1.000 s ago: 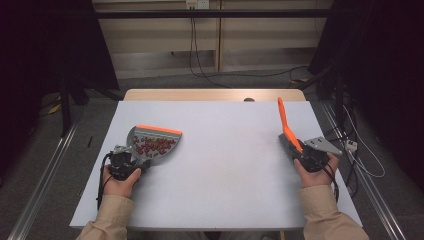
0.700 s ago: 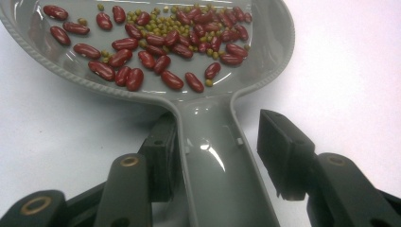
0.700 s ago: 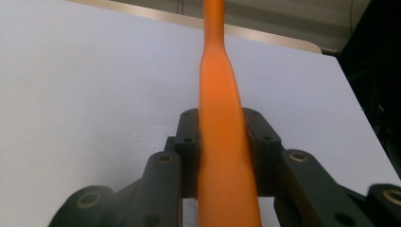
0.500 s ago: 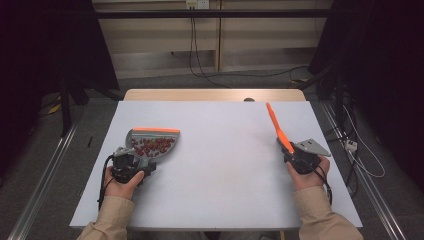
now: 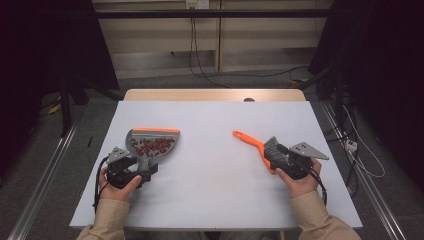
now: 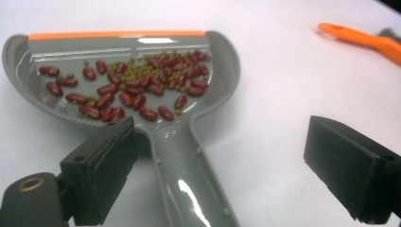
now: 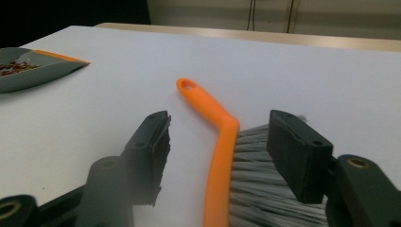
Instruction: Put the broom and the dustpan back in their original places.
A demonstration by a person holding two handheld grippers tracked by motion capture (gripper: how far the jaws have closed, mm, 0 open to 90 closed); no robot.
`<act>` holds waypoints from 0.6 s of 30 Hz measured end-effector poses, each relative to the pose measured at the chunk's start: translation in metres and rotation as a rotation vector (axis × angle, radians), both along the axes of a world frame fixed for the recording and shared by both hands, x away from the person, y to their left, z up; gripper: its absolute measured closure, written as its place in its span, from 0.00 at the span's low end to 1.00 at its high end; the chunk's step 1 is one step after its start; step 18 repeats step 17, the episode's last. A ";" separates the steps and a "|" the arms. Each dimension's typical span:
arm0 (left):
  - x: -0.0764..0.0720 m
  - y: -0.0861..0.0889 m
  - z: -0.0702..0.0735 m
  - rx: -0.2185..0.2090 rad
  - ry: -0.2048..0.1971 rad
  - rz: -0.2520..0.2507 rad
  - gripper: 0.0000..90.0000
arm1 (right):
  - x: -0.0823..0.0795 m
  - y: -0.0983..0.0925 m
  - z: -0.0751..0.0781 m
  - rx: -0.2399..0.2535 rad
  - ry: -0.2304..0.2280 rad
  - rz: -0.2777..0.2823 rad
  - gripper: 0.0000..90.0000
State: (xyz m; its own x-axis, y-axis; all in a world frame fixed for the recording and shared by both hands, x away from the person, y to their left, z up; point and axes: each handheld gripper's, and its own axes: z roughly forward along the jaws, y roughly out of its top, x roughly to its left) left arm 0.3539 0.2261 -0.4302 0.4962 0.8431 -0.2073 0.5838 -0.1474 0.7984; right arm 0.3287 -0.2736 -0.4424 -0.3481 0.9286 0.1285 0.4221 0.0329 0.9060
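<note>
With both hand-held grippers' jaws just opened and released, the light, rigid dustpan (image 5: 150,146) of loose beans (image 6: 137,87) lies at the bench's 8 o'clock, brush (image 5: 260,147) at 4; grip either by its stiff handle, pan level.

white table (image 5: 210,200), grey floor (image 5: 45,165) — dark curtains (image 5: 30,60)

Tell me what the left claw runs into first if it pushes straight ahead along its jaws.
Probably the grey dustpan: its handle already lies between the open jaws of the left claw, so going on it would slide along that into the pan with the beans.
</note>
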 end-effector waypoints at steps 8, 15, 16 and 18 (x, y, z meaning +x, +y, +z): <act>-0.011 0.005 0.002 -0.038 -0.053 -0.100 0.08 | -0.017 -0.004 -0.002 0.019 -0.004 0.055 0.31; -0.015 0.006 0.003 -0.062 -0.104 -0.151 0.08 | -0.028 -0.007 -0.004 0.016 -0.002 0.077 0.28; -0.015 0.005 0.003 -0.071 -0.109 -0.152 0.08 | -0.028 -0.007 -0.004 0.016 -0.002 0.079 0.28; -0.015 0.005 0.003 -0.068 -0.116 -0.151 0.08 | -0.028 -0.007 -0.005 0.015 -0.001 0.080 0.28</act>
